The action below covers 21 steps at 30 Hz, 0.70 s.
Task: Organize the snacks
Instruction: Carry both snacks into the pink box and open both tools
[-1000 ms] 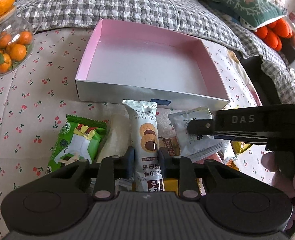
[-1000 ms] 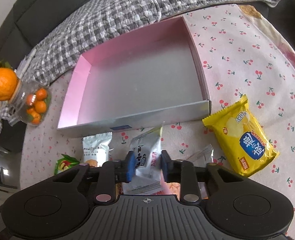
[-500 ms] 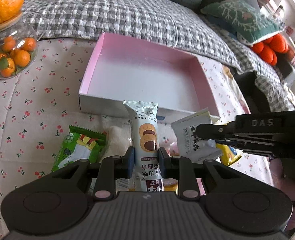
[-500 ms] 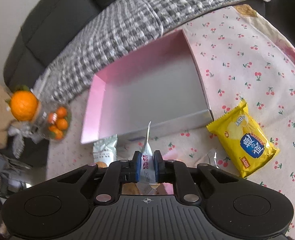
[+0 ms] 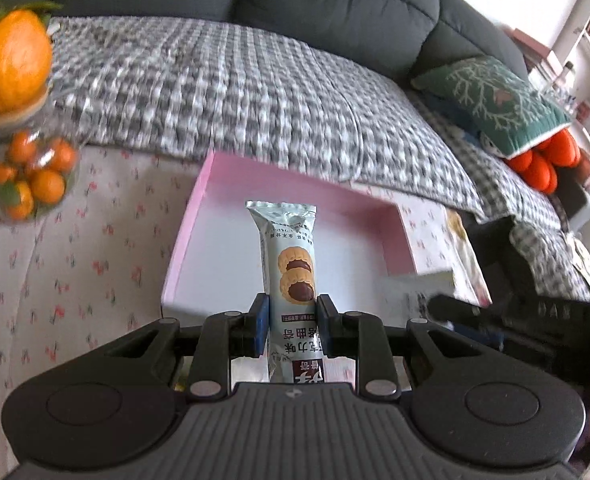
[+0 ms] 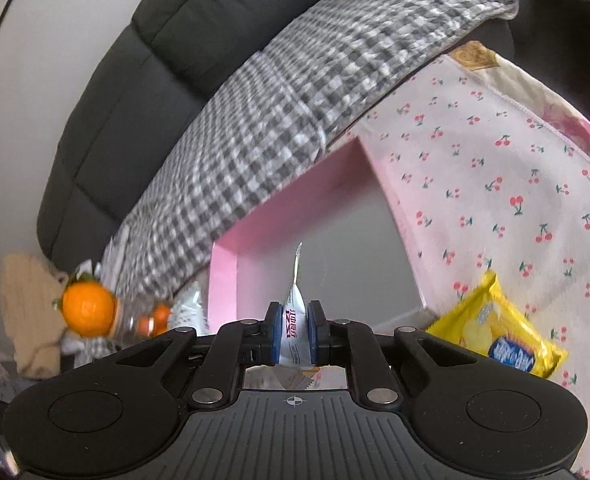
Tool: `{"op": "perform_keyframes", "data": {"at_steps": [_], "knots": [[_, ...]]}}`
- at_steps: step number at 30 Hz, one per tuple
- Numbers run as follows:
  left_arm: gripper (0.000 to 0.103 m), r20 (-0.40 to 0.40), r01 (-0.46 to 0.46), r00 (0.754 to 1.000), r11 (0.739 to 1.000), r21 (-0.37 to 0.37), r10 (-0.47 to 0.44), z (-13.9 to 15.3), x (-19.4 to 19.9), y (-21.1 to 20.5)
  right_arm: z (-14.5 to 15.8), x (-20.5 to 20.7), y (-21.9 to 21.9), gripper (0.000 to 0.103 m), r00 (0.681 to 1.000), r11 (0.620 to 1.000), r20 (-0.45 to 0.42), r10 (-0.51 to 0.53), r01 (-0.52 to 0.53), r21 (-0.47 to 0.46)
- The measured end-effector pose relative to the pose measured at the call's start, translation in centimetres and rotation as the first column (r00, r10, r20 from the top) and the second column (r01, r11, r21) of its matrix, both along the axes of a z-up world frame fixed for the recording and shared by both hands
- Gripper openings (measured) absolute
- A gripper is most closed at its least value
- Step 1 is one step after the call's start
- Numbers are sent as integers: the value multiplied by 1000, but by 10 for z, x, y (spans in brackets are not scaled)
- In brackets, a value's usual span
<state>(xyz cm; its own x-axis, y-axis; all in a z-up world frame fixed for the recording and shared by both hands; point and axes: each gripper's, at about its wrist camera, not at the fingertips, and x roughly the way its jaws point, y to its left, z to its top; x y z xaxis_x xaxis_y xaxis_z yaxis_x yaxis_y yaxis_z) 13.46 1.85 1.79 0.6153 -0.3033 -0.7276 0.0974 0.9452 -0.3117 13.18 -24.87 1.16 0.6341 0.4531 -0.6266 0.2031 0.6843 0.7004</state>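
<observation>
My left gripper [image 5: 293, 314] is shut on a pale cookie packet [image 5: 289, 256] printed with two chocolate biscuits, held upright in front of the pink box [image 5: 199, 208]. In the right wrist view my right gripper [image 6: 294, 330] is shut on a small white sachet [image 6: 295, 304], edge-on, lifted before the same pink box [image 6: 255, 228]. The right gripper [image 5: 495, 316] also shows at the right of the left wrist view, carrying the white sachet [image 5: 415, 288]. A yellow chip bag [image 6: 499, 330] lies on the cherry-print cloth [image 6: 495, 184] to the right of the box.
A glass jar of small oranges [image 5: 31, 176] with a big orange [image 5: 11, 64] on its lid stands at the left. Behind the table is a dark sofa [image 5: 335, 4] under a checked blanket [image 5: 235, 100], with a green cushion [image 5: 495, 96] at the right.
Both grippers have risen off the table with their packets and tipped toward the pink box. The right jaws closed onto the white sachet. The green packet has dropped out of view.
</observation>
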Motion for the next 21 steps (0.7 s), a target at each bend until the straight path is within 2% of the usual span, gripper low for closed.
{"op": "perform_keyframes", "data": {"at_steps": [4,7,21], "knots": [[23,16,-10,1000,999,37,9,-4,25,-5,-8,8,-10,13,998,999,19,-51,51,8],[23,31,-7,1000,998,67,5,-9,39,-9,-13,15,-11,13,998,998,22,-65,65,-26],[23,25,-21,1000,987,159,17,-41,73,-19,-22,30,-6,13,999,987,30,-40,44,-151]]}}
